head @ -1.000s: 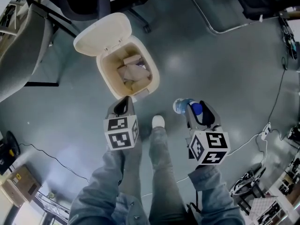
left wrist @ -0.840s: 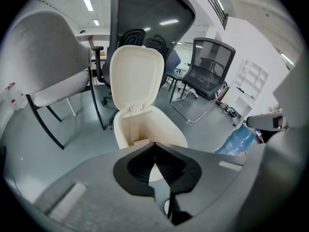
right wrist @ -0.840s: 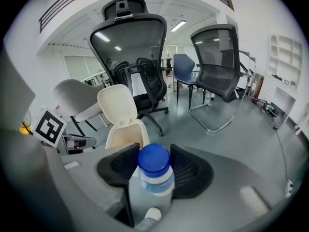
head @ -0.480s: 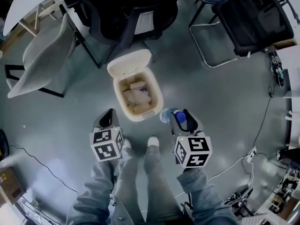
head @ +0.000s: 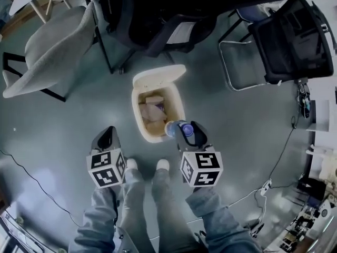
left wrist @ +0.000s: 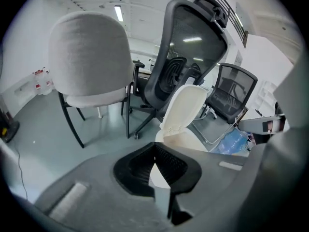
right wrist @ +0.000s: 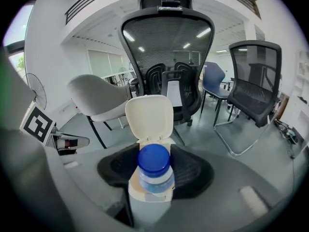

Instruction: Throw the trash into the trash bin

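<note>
The cream trash bin [head: 138, 121] stands on the grey floor with its lid [head: 158, 78] flipped up and crumpled paper inside. My right gripper [head: 190, 132] is shut on a clear plastic bottle [head: 172, 127] with a blue cap, held at the bin's near right corner. In the right gripper view the bottle [right wrist: 154, 173] sits between the pads, with the bin's lid [right wrist: 149, 117] just behind it. My left gripper [head: 107, 136] hangs left of the bin, apart from it, with nothing in it. In the left gripper view its tips [left wrist: 154, 147] meet in front of the bin [left wrist: 186, 108].
A grey shell chair [head: 52, 46] stands at the far left and a black office chair [head: 174, 15] right behind the bin. A black mesh chair [head: 289, 41] is at the far right. Cables [head: 279, 157] trail over the floor on the right. The person's shoes [head: 162, 165] are just short of the bin.
The right gripper has carried the bottle from beside the bin up to its near right corner. The left gripper has drifted left, away from the bin's near edge.
</note>
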Tool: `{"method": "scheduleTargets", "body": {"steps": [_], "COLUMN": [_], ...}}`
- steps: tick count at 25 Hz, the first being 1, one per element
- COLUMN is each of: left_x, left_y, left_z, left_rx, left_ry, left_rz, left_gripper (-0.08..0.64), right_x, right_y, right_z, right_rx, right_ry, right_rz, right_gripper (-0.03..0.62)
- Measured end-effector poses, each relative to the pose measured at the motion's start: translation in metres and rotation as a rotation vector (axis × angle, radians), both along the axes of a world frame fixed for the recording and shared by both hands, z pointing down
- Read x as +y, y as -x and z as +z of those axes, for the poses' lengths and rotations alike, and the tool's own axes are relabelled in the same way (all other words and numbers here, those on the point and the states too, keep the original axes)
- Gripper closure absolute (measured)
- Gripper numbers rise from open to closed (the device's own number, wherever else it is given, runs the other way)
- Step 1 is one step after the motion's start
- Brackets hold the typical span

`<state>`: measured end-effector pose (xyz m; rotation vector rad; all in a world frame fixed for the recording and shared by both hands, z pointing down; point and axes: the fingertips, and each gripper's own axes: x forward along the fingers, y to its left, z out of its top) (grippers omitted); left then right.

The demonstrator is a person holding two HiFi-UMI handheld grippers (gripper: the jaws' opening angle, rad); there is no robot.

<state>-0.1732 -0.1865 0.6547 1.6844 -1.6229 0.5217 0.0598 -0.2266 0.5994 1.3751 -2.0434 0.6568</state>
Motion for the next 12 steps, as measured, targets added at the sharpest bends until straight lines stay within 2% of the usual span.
{"method": "scheduleTargets", "body": {"steps": [5,12], "left_x": [-0.004,0.0], "left_y": [0.019,0.029], "left_z": [0.009,0.023], "left_rx": [0.002,-0.005], "left_ry": [-0.001,0.022], "left_rz": [-0.022,-0.002], "left_gripper": [0.549,0.551], "right_x": [-0.02,-0.04], "right_y": [0.023,0.046], "right_z": [0.028,0.073], "right_rx": [0.022,0.03], "right_ry": [0.002,0.024], "right_rz": [-0.042,-0.075], "right_gripper": [0.39,0.39]}}
